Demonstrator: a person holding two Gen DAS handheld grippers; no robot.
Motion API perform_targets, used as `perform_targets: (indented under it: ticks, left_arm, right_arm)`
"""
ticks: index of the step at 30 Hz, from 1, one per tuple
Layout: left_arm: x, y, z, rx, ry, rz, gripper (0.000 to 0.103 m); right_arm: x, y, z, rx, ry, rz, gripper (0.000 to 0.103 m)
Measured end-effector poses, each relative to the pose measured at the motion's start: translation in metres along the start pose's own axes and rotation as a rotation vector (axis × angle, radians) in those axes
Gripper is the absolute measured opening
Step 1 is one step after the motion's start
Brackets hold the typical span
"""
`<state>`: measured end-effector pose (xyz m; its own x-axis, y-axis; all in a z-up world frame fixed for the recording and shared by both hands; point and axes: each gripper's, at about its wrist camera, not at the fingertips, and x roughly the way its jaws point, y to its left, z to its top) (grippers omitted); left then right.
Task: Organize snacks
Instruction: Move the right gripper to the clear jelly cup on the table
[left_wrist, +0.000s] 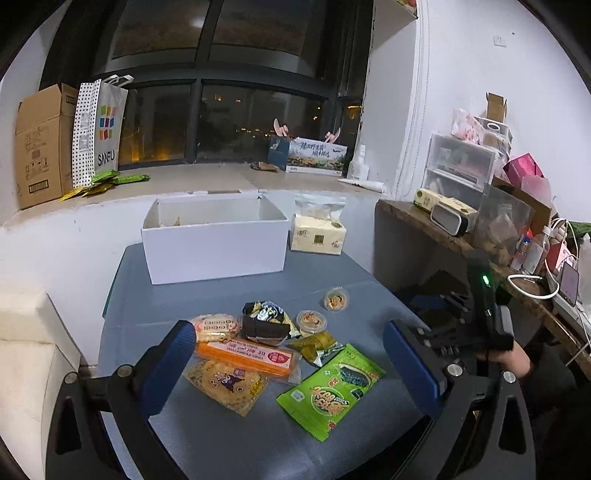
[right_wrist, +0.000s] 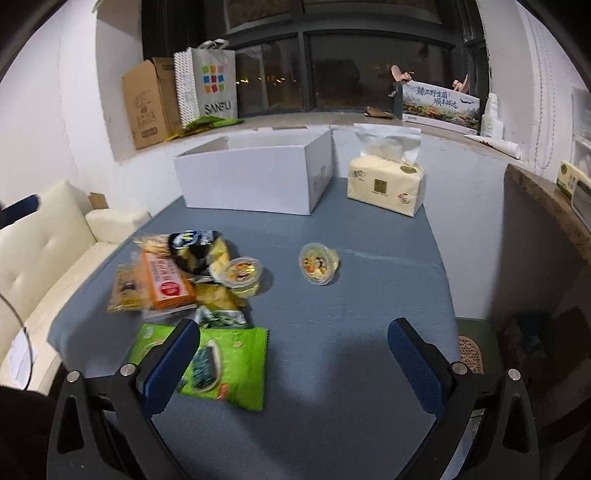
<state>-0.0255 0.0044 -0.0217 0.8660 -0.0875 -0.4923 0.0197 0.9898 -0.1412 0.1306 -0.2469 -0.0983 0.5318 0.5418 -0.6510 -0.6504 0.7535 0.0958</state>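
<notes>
Both jaws spread wide, holding nothing. Snack pile (left_wrist: 266, 347) between left jaws; jelly cup (right_wrist: 318, 263) ahead of right jaws; white box (left_wrist: 216, 243) beyond, probably destination.

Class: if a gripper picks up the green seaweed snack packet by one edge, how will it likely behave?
The green seaweed packet lies flat and thin, so it probably flops and weighs little. Its glossy film may slip between the pads, so a firm pinch seems wise.
</notes>
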Motion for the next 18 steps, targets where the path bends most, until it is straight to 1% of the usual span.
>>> perform_targets:
  ticks: [4,8,12,15,18]
  left_arm:
    - [0.001,0.000,-0.003,0.002,0.006,-0.005,0.103]
    - [0.003,0.002,-0.005,-0.006,0.011,-0.003,0.103]
    - [0.005,0.003,-0.005,-0.012,0.017,0.000,0.103]
    - [0.005,0.005,-0.005,-0.013,0.020,0.001,0.103]
    - [0.006,0.007,-0.006,-0.021,0.025,0.003,0.103]
  right_arm:
    - [0.016,-0.009,0.017,0.058,-0.004,0.002,0.103]
    - [0.039,-0.014,0.036,0.075,-0.005,-0.016,0.103]
    - [0.080,-0.022,0.053,0.122,0.056,-0.037,0.103]
    - [0.105,-0.020,0.055,0.114,0.076,-0.082,0.103]
    - [0.122,-0.019,0.053,0.111,0.097,-0.099,0.103]
